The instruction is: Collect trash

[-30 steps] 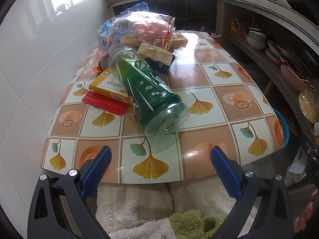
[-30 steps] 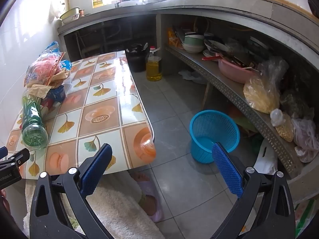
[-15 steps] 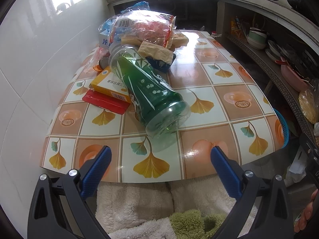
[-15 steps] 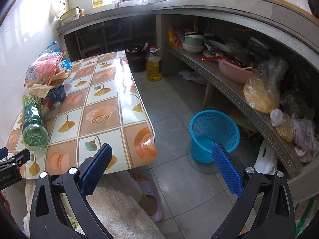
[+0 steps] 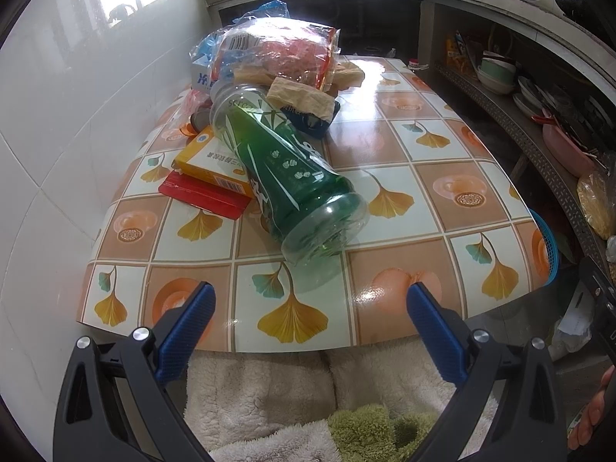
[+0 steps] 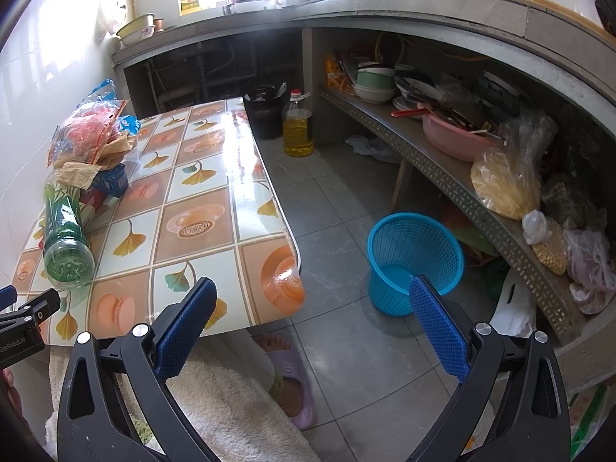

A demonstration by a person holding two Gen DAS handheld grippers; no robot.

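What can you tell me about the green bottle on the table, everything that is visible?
The green bottle looks like clear plastic with a green printed label bearing white marks. It lies on its side on the table, base toward the left gripper, neck toward the pile of bags. A crumpled brown paper rests over its shoulder. Its left side seems to lean on a yellow box above a red packet. No gripper touches it; whether it is capped cannot be seen.

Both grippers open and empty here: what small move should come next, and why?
Probably ease the left gripper forward around the green bottle. It lies on its side, base toward the open jaws, nearest of the trash on the table. The right gripper faces the blue basket.
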